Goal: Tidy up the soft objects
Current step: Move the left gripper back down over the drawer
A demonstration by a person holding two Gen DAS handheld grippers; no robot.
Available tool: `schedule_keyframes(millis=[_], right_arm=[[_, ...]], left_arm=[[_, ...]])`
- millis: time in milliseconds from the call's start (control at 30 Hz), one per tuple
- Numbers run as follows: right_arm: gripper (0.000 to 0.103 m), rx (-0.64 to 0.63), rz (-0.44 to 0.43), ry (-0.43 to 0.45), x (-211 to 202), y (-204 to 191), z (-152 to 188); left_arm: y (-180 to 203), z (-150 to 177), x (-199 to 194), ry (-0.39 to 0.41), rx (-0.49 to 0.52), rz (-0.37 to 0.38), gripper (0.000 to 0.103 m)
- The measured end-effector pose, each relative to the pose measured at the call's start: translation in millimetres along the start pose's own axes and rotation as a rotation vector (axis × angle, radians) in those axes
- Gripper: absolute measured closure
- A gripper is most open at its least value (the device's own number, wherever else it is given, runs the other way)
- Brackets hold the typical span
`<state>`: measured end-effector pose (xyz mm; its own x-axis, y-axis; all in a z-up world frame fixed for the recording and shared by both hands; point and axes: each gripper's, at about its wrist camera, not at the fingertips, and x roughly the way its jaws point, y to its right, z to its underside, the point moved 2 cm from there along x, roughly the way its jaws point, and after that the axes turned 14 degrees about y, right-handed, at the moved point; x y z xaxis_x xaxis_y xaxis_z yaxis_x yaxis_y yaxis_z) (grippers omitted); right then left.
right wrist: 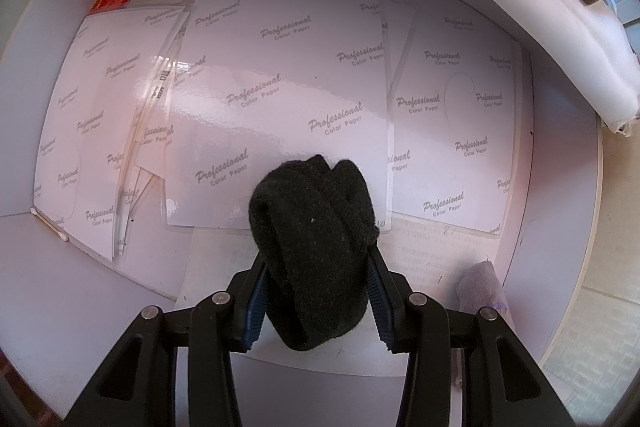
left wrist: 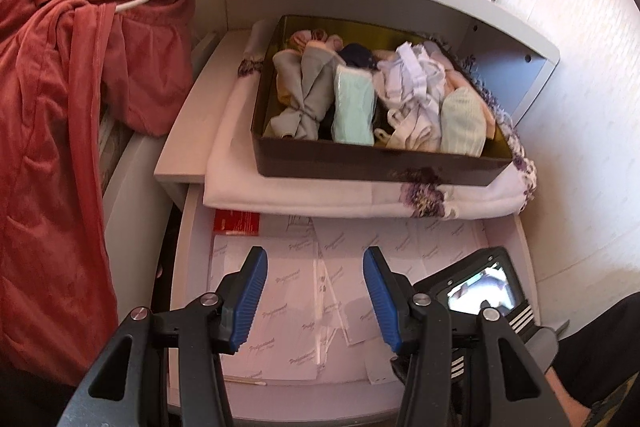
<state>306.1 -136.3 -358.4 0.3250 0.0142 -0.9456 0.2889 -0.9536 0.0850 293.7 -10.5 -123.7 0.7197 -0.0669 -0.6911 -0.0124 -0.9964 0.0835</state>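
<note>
Black rolled sock pinched at mid-bundle in right hand-held gripper, hanging over glossy papers below dark box; soft, light, squashy, likely to unroll if gripped by an edge; left hand-held gripper wide, empty

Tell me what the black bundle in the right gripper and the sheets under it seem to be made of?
Black bundle: looks like knitted wool or acrylic, matte and fuzzy, with visible ribbing and lint; probably rolled socks. Sheets: glossy coated paper, judging by the bright reflections and the repeated "Professional Color Paper" print.
</note>
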Motion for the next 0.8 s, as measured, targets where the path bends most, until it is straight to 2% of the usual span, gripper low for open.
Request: schedule_keyframes(millis=[300, 567, 667, 800], right_arm=[[0.058, 0.004, -0.005, 0.005, -1, 2, 0], [0.059, 0.018, -0.027, 0.013, -2, 6, -1], [0.062, 0.045, -0.046, 0.024, -6, 12, -4], [0.063, 0.048, -0.048, 0.047, -17, 19, -11]], left_arm=[[-7, 18, 20, -0.073, -0.01, -0.013, 0.053], [-26, 47, 48, -0.226, -0.082, -0.064, 0.053], [-32, 54, 53, -0.252, -0.089, -0.093, 0.053], [-29, 62, 60, -0.292, -0.069, -0.091, 0.053]])
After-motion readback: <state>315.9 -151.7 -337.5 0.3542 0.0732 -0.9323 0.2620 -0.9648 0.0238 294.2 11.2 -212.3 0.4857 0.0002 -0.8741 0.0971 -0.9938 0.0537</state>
